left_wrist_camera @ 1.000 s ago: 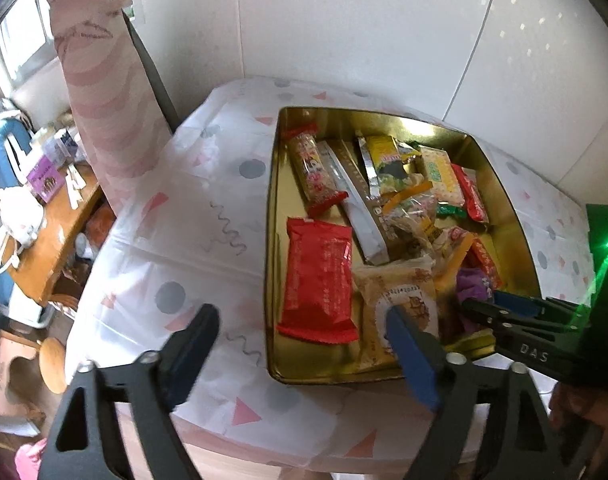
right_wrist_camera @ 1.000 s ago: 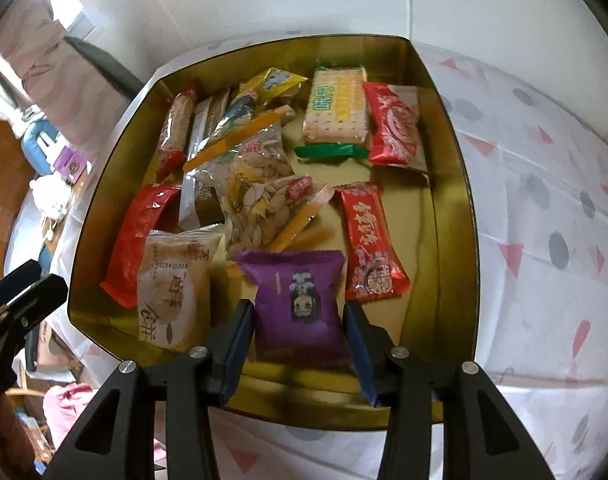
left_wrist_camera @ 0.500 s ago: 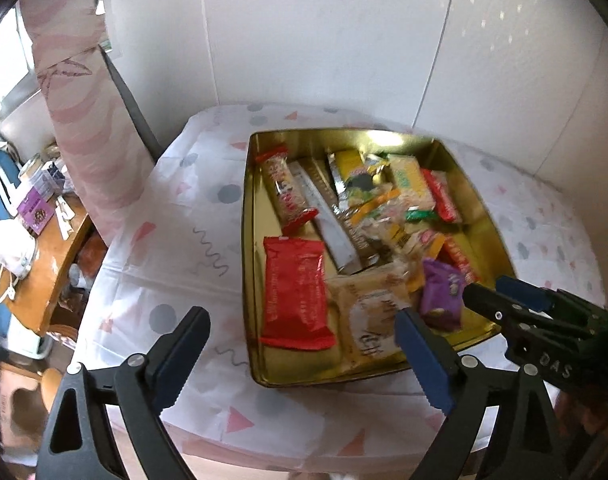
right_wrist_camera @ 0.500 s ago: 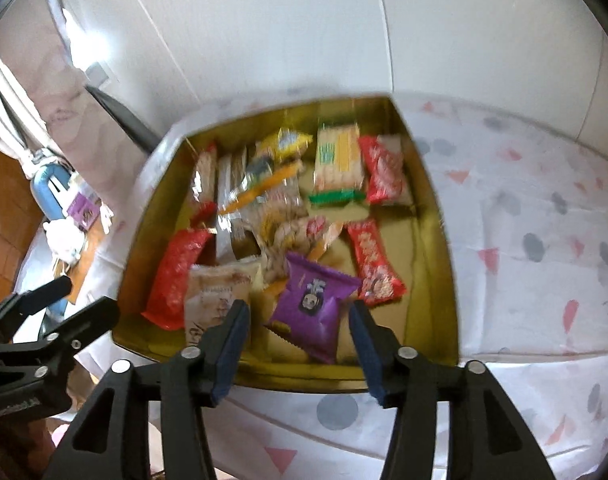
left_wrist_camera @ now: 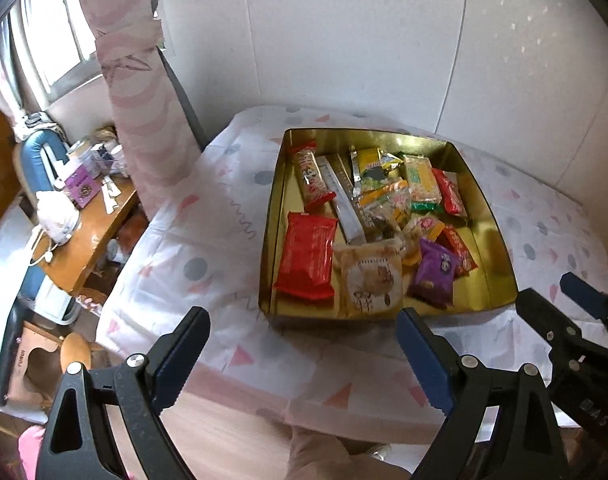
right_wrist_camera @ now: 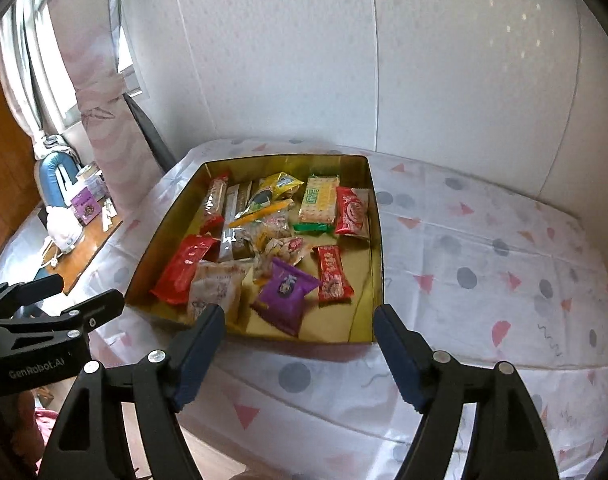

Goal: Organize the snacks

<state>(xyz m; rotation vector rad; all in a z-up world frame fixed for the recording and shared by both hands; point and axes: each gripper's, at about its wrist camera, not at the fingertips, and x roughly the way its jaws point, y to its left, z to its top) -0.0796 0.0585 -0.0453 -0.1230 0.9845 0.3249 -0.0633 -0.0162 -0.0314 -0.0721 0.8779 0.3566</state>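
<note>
1. Looking through the left wrist view, I see the gold tin on the spotted tablecloth, and every snack lies inside it. My left gripper hangs in front of the tin's near wall with its fingers spread wide and nothing between them. The right gripper shows at the right edge, near the tin's right corner.
2. In that view I count 1 large red packet at the near left, 1 pale pastry packet just beside it, 1 purple packet to its right, and 1 long silver bar behind. The middle is a heap I cannot count reliably.
3. Through the right wrist view, my right gripper sits before the tin, its jaws opening and released, with nothing held. The purple packet lies free on the tin floor, near the front.
4. Here I count 3 smaller red wrappers along the right side, 1 cracker pack with a green end, and 1 seed bag.
5. I judge these packets light, soft and crinkly, with slick film. I would pinch across a short sealed edge, gently, since pastry and crackers crush.
</note>
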